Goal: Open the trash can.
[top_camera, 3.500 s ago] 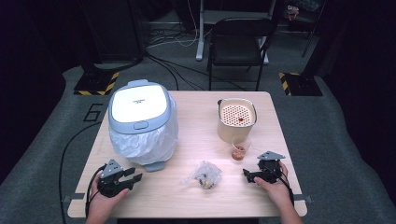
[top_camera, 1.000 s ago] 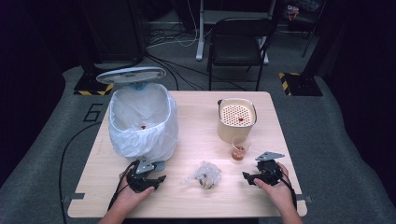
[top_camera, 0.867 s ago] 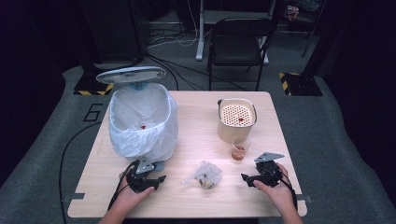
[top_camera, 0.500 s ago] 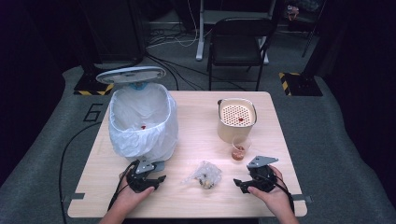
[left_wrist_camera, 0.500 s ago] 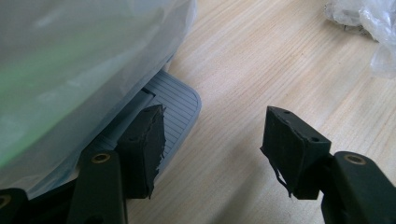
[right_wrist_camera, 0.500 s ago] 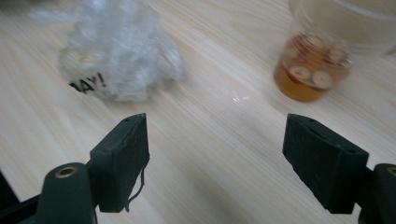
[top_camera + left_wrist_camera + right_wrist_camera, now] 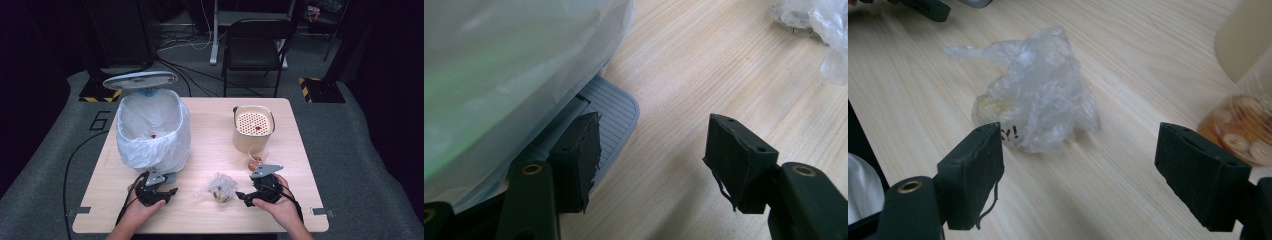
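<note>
Now, at the far left of the surface [image 7: 210, 130] stands a bin [image 7: 152, 132] w/ a white plastic liner, its lid [image 7: 140, 80] raised open behind it; a small red thing lies inside at the bottom. Just in front of the bin, near the front edge, the left tongs [image 7: 162, 192] rest in the person's left hand [image 7: 142, 205]. In the left gripper view these tongs [image 7: 651, 150] are open quite wide and hold nothing; one pad [image 7: 581, 150] is above the grey ribbed pedal [image 7: 611, 112] of the bin, the other is over bare wood, and the liner bulges right beside the pedal. In the middle, between both tongs, lies a crumpled clear plastic bag [image 7: 219, 186] w/ something yellowish inside, flat on the wood. It touches neither tongs. The right gripper view shows this bag [image 7: 1035, 97] straight ahead, a bit to the left side between the jaws, w/ some black print on it. To the right, the right tongs [image 7: 241, 196] are held in the right hand [image 7: 280, 205] and point toward the bag, near it but apart. They [image 7: 1078, 175] are also wide open and empty. Behind the right hand, a small clear cup [image 7: 256, 159] w/ brownish content stands on the wood, approx. just in front of a cream container [image 7: 253, 127] that has a perforated top. In the right gripper view the cup [image 7: 1240, 130] is at the right edge, near one jaw.
</note>
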Demonstrator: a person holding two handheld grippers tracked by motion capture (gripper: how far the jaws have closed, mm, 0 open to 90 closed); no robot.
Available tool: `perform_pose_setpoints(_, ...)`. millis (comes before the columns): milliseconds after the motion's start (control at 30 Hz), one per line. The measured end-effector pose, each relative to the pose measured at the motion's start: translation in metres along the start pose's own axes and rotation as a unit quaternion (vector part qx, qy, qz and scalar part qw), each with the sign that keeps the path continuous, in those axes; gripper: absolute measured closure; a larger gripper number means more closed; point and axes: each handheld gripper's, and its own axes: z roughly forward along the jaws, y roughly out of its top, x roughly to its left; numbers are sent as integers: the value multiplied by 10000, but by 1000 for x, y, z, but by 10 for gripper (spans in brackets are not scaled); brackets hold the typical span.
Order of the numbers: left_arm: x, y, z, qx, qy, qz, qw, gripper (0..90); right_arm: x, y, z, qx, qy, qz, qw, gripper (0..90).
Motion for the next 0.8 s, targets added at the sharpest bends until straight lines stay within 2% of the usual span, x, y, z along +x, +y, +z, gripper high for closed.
perform_pose_setpoints(267,0,0,0,-22,16,-8,10000,388,9,12,15,8,213,-162,9996,163)
perform_pose_setpoints(533,-1,0,0,-8,18,-18,10000,388,14,19,25,21,312,-212,9993,160)
perform_pose_setpoints(567,-1,0,0,-12,20,-16,10000,388,13,20,27,26,326,-300,9990,162)
perform_pose_setpoints(800,-1,0,0,-8,16,-19,10000,388,22,23,36,76,396,-399,9984,178)
